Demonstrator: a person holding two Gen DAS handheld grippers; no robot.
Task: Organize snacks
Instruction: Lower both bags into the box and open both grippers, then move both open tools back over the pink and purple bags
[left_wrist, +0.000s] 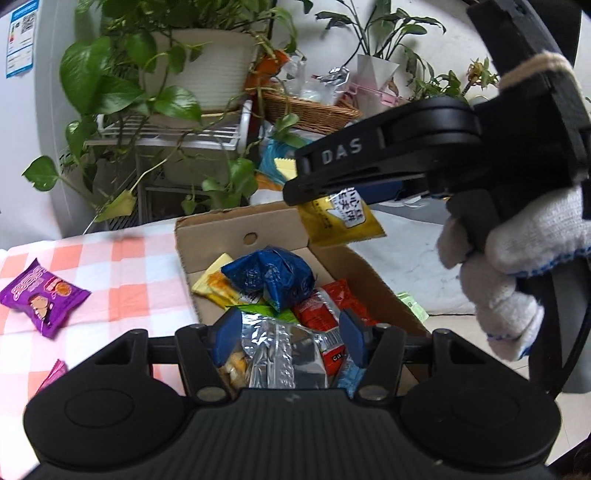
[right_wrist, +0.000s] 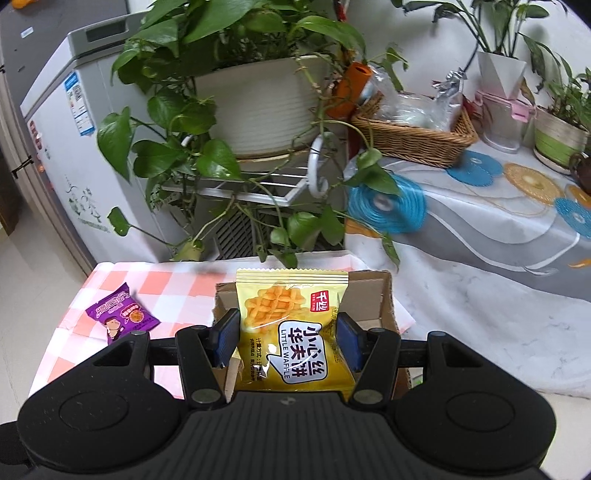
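Note:
A cardboard box (left_wrist: 240, 225) on the checked tablecloth holds several snack packs, among them a blue pack (left_wrist: 269, 275) and a silver foil pack (left_wrist: 282, 354). My left gripper (left_wrist: 286, 338) hangs open just above the silver pack, holding nothing. My right gripper (right_wrist: 286, 338) is shut on a yellow waffle pack (right_wrist: 291, 328) and holds it above the box (right_wrist: 373, 295). In the left wrist view the right gripper (left_wrist: 295, 188) hovers over the box's far right corner with the yellow pack (left_wrist: 340, 218) hanging from it. A purple snack pack (left_wrist: 40, 299) lies on the cloth left of the box, also in the right wrist view (right_wrist: 120, 317).
A pink-and-white checked tablecloth (left_wrist: 110, 266) covers the table. Behind it stand a large potted vine (right_wrist: 258, 99) on a white wire rack, a wicker basket (right_wrist: 413, 136) and a white appliance (right_wrist: 66, 147). Another pink pack edge (left_wrist: 53, 373) shows at lower left.

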